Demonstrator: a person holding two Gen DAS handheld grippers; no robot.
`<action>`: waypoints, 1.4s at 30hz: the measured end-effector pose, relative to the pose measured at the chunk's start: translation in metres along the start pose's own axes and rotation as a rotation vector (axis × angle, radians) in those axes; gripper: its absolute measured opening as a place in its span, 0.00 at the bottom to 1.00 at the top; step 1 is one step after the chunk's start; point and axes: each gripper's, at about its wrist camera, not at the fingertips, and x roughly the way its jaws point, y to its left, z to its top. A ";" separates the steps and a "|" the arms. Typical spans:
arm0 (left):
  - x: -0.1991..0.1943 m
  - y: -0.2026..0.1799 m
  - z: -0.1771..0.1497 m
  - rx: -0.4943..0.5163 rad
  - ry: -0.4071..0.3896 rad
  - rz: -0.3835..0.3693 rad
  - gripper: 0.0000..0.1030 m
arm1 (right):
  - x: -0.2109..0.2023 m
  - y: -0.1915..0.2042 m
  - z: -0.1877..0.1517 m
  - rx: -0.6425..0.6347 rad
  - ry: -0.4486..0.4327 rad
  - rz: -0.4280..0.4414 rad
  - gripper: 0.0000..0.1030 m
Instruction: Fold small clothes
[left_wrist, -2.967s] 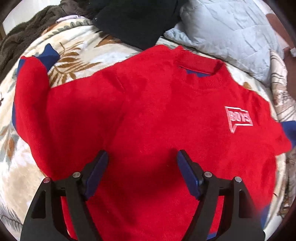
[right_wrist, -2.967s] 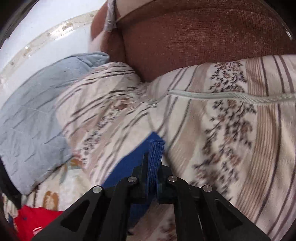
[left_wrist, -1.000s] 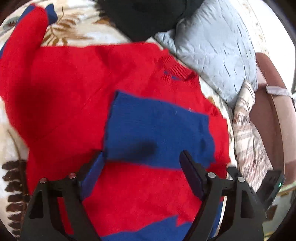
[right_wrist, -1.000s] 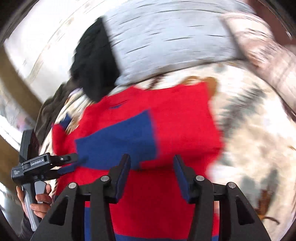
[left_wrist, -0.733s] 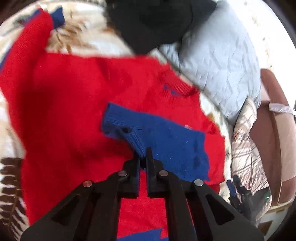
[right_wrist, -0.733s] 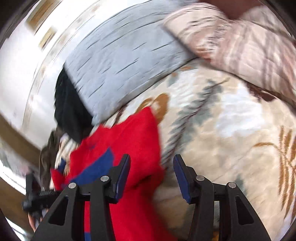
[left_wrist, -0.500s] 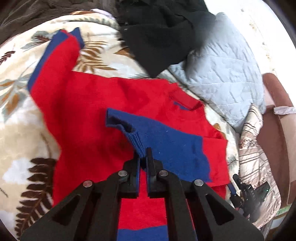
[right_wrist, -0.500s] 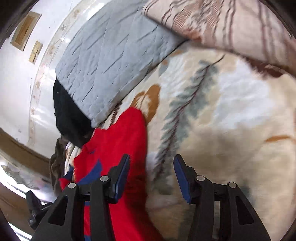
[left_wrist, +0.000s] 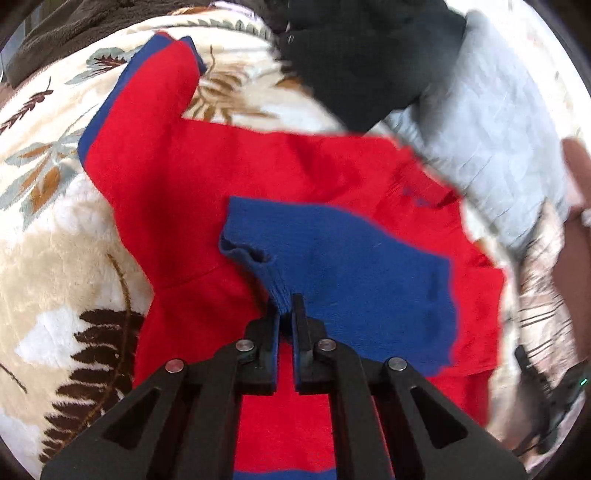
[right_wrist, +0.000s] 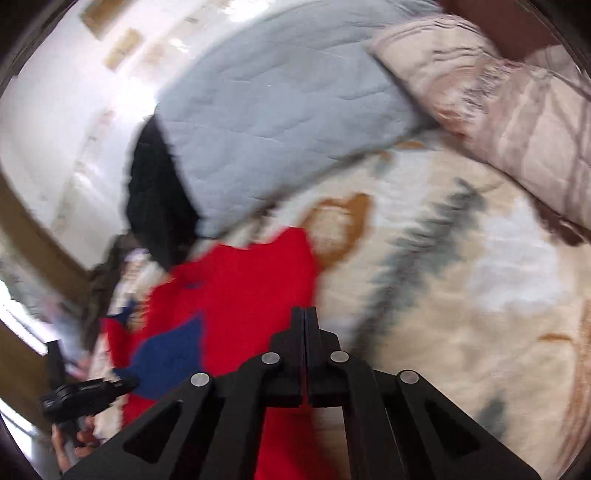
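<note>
A red sweater (left_wrist: 229, 177) lies flat on a leaf-print blanket (left_wrist: 55, 258). Its right sleeve, blue side up (left_wrist: 354, 258), is folded across the chest. My left gripper (left_wrist: 285, 314) is shut on the blue cuff of that sleeve, bunching it. The other sleeve (left_wrist: 147, 85) stretches out at the upper left. In the right wrist view the sweater (right_wrist: 240, 288) lies left of centre. My right gripper (right_wrist: 304, 314) is shut at the sweater's right edge; whether it pinches the cloth I cannot tell. The left gripper and hand (right_wrist: 85, 398) show at the lower left.
A black garment (left_wrist: 362, 55) and a pale blue quilted pillow (left_wrist: 491, 122) lie beyond the collar. A striped floral pillow (right_wrist: 498, 110) sits at the right. A dark brown blanket (left_wrist: 74, 29) lies at the far left.
My left gripper closed on the blue cuff after the sleeve was folded over the chest and still holds it. My right gripper, open half a second ago, has shut at the sweater's right edge.
</note>
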 end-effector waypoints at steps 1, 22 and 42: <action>0.003 0.001 -0.002 -0.003 0.004 -0.003 0.04 | 0.008 -0.008 -0.003 0.046 0.050 0.046 0.08; -0.019 0.005 -0.012 0.061 -0.007 -0.032 0.07 | -0.005 0.019 -0.013 -0.028 0.030 -0.001 0.28; -0.040 0.020 0.023 0.026 -0.044 -0.136 0.35 | 0.035 0.110 -0.057 -0.350 0.059 0.055 0.32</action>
